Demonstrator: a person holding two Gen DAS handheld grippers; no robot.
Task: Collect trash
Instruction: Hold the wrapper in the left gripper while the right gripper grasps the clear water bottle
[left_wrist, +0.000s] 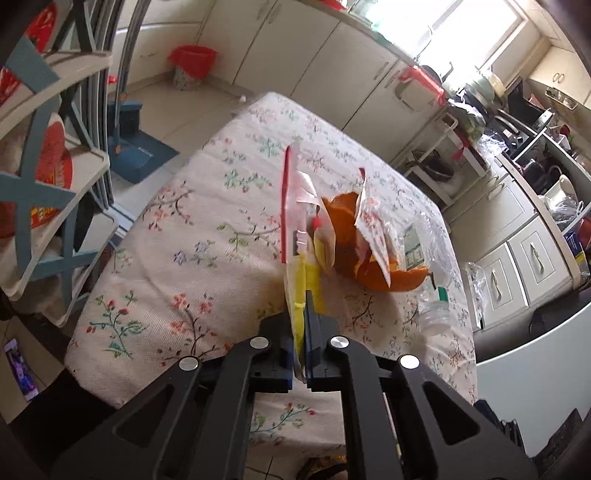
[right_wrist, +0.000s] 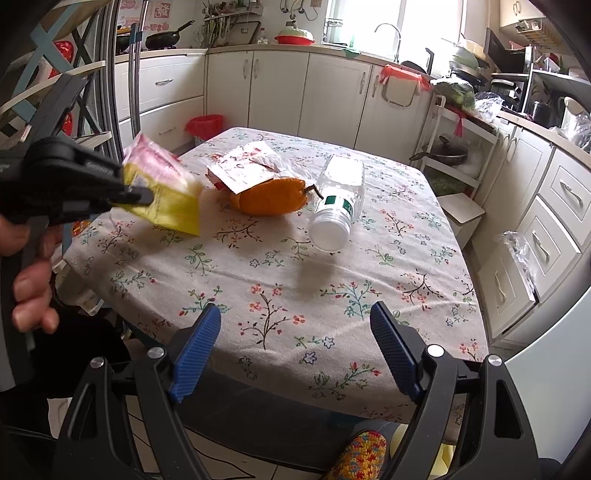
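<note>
My left gripper (left_wrist: 305, 308) is shut on a flat yellow-and-red snack wrapper (left_wrist: 293, 221), which stands edge-on between the blue pads. The right wrist view shows that gripper (right_wrist: 138, 195) holding the wrapper (right_wrist: 166, 195) above the table's left side. On the floral tablecloth (right_wrist: 295, 295) lie an orange peel (right_wrist: 267, 201), a torn white-and-red packet (right_wrist: 240, 170) resting on it, and a clear plastic bottle (right_wrist: 338, 199) on its side. My right gripper (right_wrist: 295, 314) hovers open over the table's near edge, nothing between its fingers.
A bin with a red liner (right_wrist: 205, 125) stands on the floor beyond the table by the white cabinets. A blue dustpan (left_wrist: 136, 151) leans left of the table. A shelf rack (left_wrist: 44, 147) is at the left; a person's hand (right_wrist: 29, 280) grips the left tool.
</note>
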